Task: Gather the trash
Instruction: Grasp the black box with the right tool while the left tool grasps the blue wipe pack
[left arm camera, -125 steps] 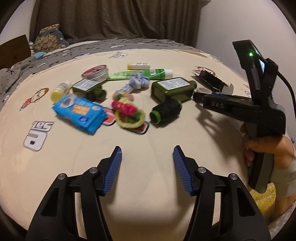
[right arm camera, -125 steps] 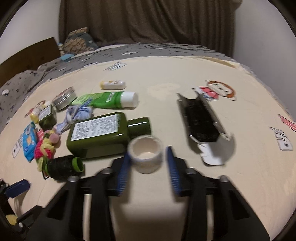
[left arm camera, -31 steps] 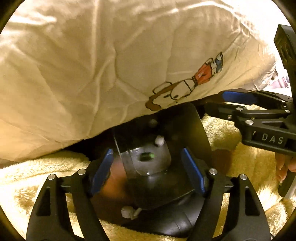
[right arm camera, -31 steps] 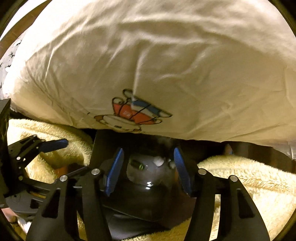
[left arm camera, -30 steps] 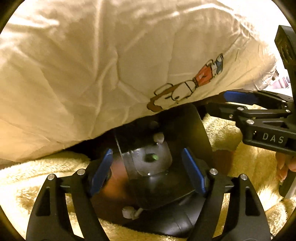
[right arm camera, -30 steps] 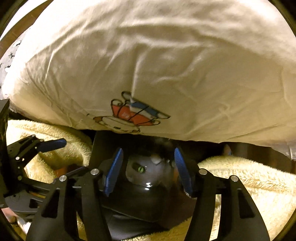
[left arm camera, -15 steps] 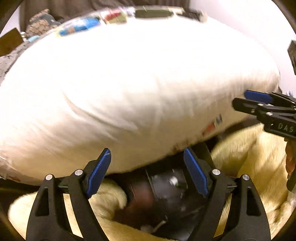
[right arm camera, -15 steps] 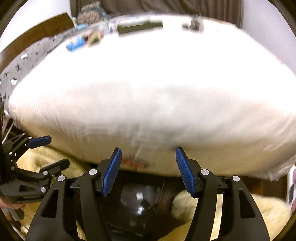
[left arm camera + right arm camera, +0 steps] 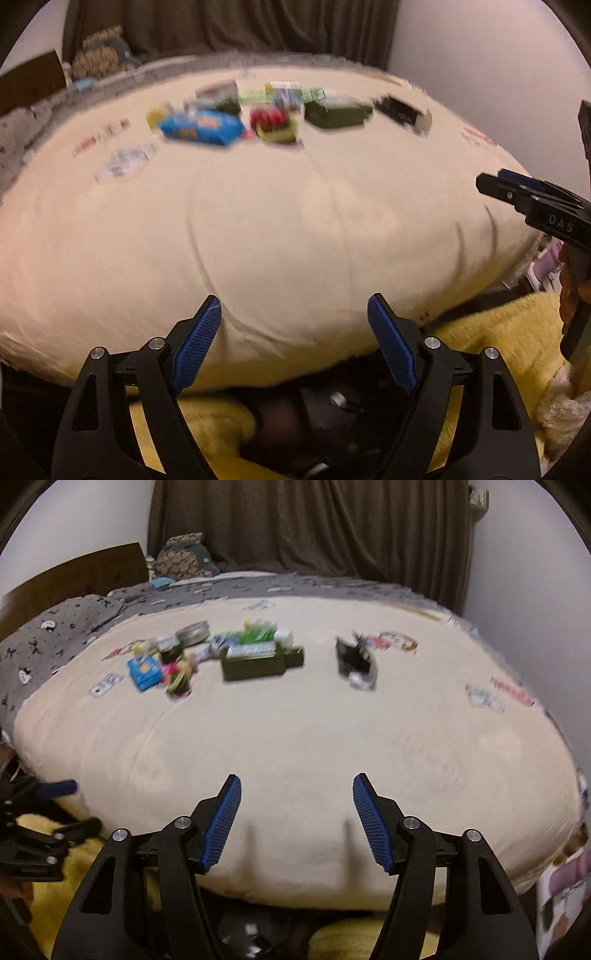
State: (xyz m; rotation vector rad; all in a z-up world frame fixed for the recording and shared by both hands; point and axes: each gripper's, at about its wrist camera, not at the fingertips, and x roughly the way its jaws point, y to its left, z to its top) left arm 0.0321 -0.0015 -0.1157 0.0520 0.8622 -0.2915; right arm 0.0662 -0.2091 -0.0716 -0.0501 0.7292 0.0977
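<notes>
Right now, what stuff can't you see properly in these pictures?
- Pile of items: motion blur in both views, labels unreadable.
- Black torn wrapper: smeared by blur in the right wrist view; shape unclear.
- Dark container under the bed: mostly hidden by the cream cover and the left gripper.
- Right gripper: open, nothing between its pads.

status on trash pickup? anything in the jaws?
Nothing in hand: left gripper and right gripper are both open and empty, back at the bed's near edge. A black bin shows below. Left: green bottle, blue packet, black wrapper and more on the bed.
</notes>
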